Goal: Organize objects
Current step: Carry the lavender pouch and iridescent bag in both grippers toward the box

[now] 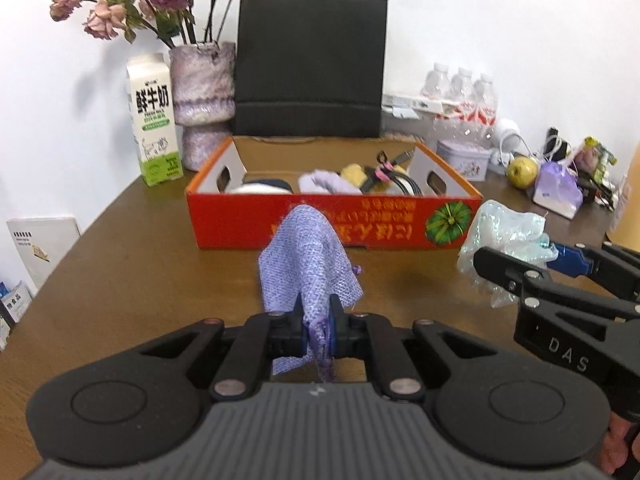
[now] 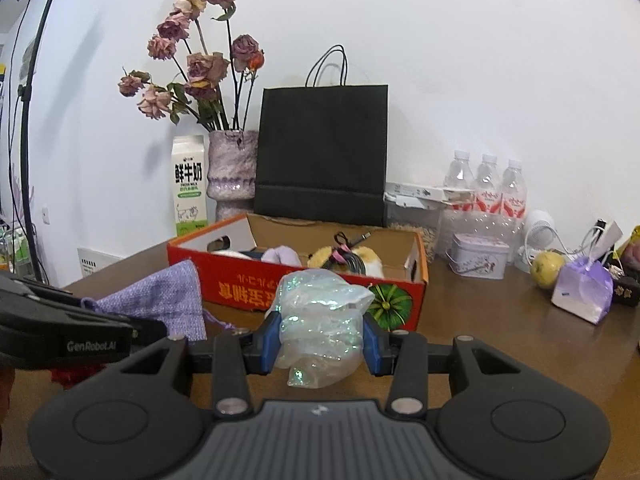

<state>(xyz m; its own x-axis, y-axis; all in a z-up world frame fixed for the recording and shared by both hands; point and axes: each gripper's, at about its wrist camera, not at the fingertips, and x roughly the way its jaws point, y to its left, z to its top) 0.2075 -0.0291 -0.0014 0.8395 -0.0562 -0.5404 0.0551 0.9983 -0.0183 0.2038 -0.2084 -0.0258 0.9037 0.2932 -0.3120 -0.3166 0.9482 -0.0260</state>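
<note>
My left gripper [image 1: 318, 330] is shut on a purple woven drawstring pouch [image 1: 308, 256], which stands up between the pads above the brown table. My right gripper [image 2: 320, 336] is shut on a crumpled iridescent plastic bag [image 2: 320, 312]; the same bag [image 1: 506, 236] shows at the right of the left wrist view, and the pouch [image 2: 160, 300] at the left of the right wrist view. Just beyond both stands an open red cardboard box [image 1: 332, 220] holding a black cable bundle [image 1: 394, 182], a yellow plush, a pale purple cloth and a dark-and-white item.
Along the wall stand a milk carton [image 1: 154, 120], a vase of dried roses [image 1: 204, 104], a black paper bag [image 1: 310, 68], water bottles [image 1: 464, 96], a small tin [image 1: 464, 158], a green apple [image 1: 522, 172] and a purple gift bag [image 1: 558, 190]. Booklets [image 1: 38, 244] lean at the left.
</note>
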